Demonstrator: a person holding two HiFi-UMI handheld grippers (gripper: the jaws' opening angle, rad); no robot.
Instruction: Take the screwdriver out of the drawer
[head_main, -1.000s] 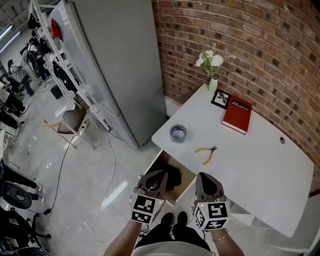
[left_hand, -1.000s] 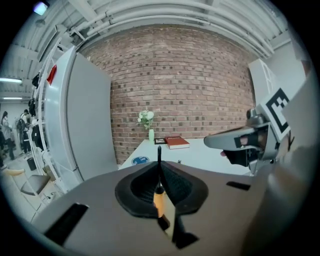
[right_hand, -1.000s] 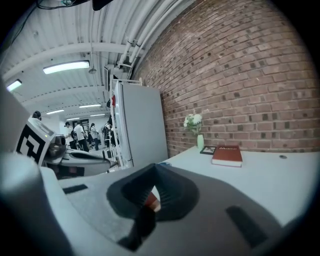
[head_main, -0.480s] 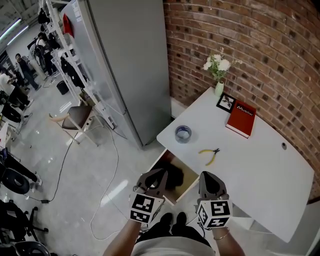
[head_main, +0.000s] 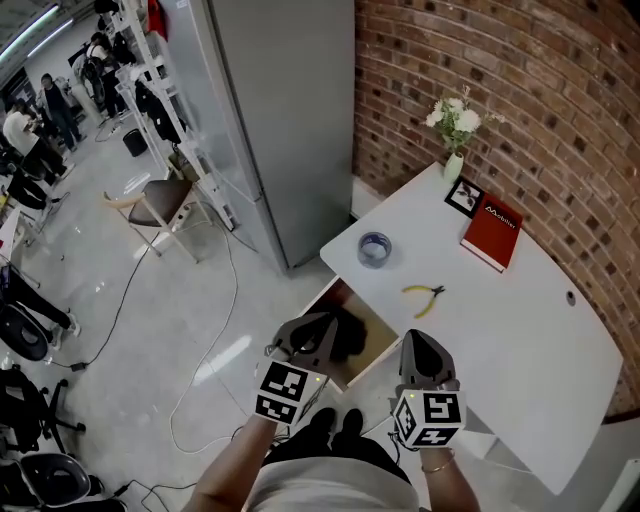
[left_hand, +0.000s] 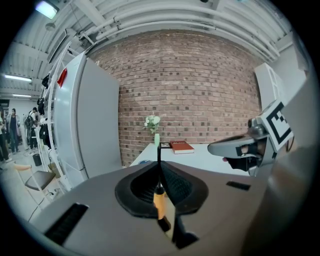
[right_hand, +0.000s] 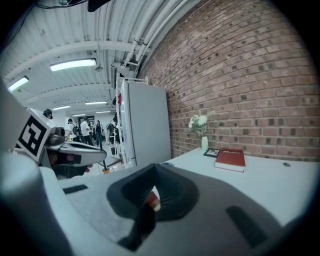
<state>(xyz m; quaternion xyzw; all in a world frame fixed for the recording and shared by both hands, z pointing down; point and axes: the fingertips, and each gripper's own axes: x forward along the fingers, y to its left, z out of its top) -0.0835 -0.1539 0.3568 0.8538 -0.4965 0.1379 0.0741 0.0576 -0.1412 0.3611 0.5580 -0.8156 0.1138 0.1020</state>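
My left gripper (head_main: 320, 328) is shut on a screwdriver (left_hand: 159, 202) with an orange handle. Its thin dark shaft rises straight up between the jaws in the left gripper view. That gripper hangs over the near left of the open drawer (head_main: 378, 342), which sticks out from under the white table (head_main: 500, 335). My right gripper (head_main: 417, 345) is just to the right, near the table's front edge, with its jaws together. A small red and white bit shows at their seam in the right gripper view; I cannot tell what it is.
On the table lie yellow-handled pliers (head_main: 423, 296), a tape roll (head_main: 375, 250), a red book (head_main: 491, 232), a small picture frame (head_main: 466, 197) and a vase of white flowers (head_main: 454, 150). A brick wall stands behind, a grey cabinet (head_main: 290, 110) to the left. Something dark (head_main: 348, 336) lies in the drawer.
Both grippers have kept their places beside the drawer, the left still shut on the screwdriver. Only the head view has swung, so the table now sits a little further right.
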